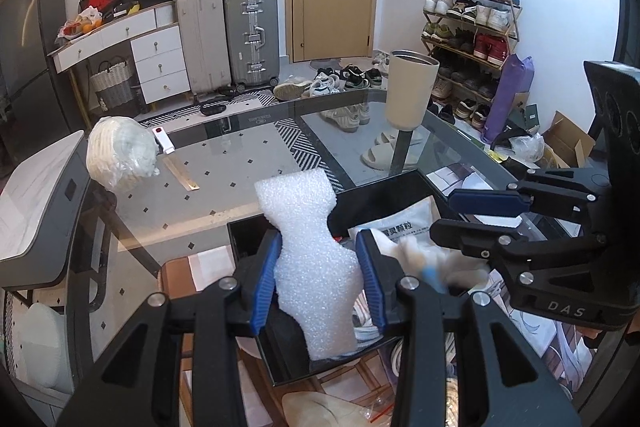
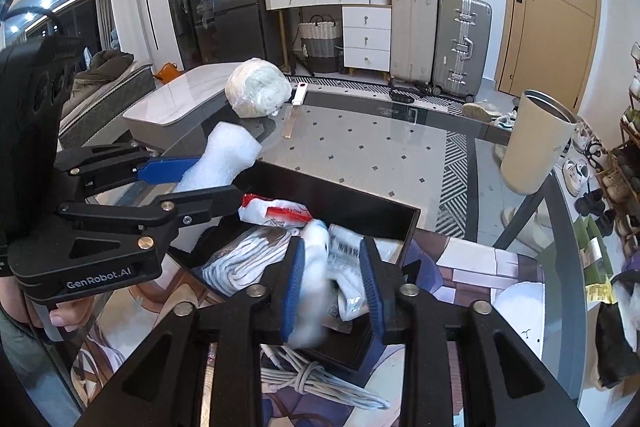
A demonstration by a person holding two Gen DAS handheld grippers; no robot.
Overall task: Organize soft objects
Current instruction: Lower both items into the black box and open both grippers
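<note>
My left gripper is shut on a white foam piece, its blue pads pinching the narrow waist. The foam stands upright over the near-left corner of a black open box. In the right wrist view the same foam sticks out of the left gripper beside the box. My right gripper hangs over the box with its jaws apart. A blurred small white soft thing lies against the left pad only, clear of the right pad. In the left view it sits below the right gripper.
The box holds white packets, a red-and-white pouch and a bundle of white cord. On the glass table stand a beige tumbler, a wrapped white ball and a ruler. A white cable lies in front of the box.
</note>
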